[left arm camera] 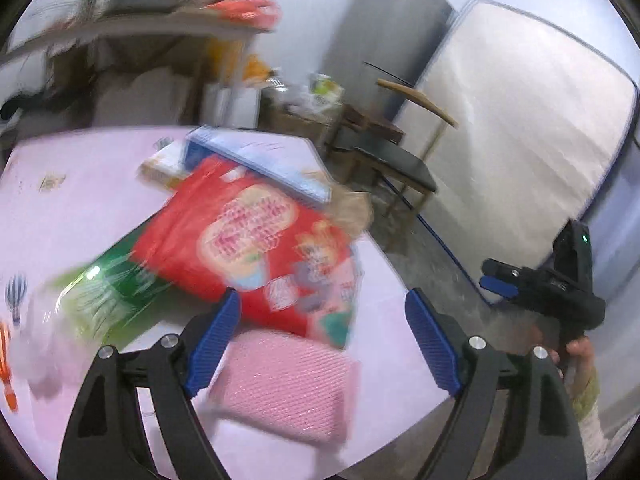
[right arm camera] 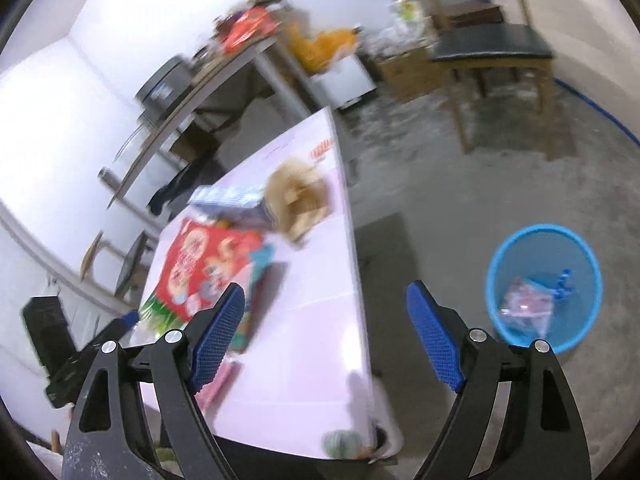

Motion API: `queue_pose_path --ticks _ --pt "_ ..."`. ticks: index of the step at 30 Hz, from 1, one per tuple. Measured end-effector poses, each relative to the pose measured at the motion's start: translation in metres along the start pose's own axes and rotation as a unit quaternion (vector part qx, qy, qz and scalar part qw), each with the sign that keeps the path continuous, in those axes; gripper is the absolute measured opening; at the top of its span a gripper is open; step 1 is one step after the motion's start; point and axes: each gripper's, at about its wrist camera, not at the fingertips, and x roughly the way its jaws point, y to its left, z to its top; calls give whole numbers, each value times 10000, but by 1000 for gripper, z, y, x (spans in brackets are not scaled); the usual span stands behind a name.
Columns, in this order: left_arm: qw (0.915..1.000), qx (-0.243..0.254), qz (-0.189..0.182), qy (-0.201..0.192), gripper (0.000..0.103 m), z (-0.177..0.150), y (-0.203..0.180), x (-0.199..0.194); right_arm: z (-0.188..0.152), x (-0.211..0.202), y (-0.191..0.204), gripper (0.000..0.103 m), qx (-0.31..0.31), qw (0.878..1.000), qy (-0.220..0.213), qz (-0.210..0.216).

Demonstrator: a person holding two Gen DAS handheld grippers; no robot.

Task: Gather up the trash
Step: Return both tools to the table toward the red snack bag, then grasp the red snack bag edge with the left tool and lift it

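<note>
Both grippers are held open and empty. The left gripper [left arm camera: 322,344] is placed over the table [left arm camera: 80,208], nearest the red packet [left arm camera: 248,248], whose long axis runs diagonally ahead. The bin [right arm camera: 544,284] is located on the floor, right of the right gripper [right arm camera: 326,340].

Pink table [left arm camera: 72,208] with red packet [left arm camera: 248,244], pink cloth [left arm camera: 288,384], blue bin [right arm camera: 544,286] on floor [right arm camera: 460,200]

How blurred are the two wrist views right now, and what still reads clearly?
Left wrist: the red printed packet and shelf clutter are motion-smeared; gripper fingers sharp. Right wrist: table items smeared, round blue mesh bin fairly clear; fisheye bends the edges.
</note>
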Motion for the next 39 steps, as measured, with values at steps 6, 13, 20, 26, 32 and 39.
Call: queue_pose_path --ticks 6,13,20,26,32,39 --pt "9951 -951 -274 -55 82 -10 47 18 -11 35 45 79 -491 9972 513 226" --pt "9845 -1588 -746 79 75 -7 74 47 -19 51 62 79 -611 9949 768 228" --pt "9744 -1959 -1103 -48 55 -2 85 64 -24 55 71 79 -698 9934 891 182" --pt "9652 -2259 -1310 -148 18 -8 92 68 -24 59 73 79 -735 9923 977 193" --pt "9579 -2354 -1555 -525 0 -7 92 55 -24 63 78 79 -848 9905 1062 187" --pt "9527 -2285 -1803 -881 0 0 84 40 -24 62 79 79 -845 9910 1023 161"
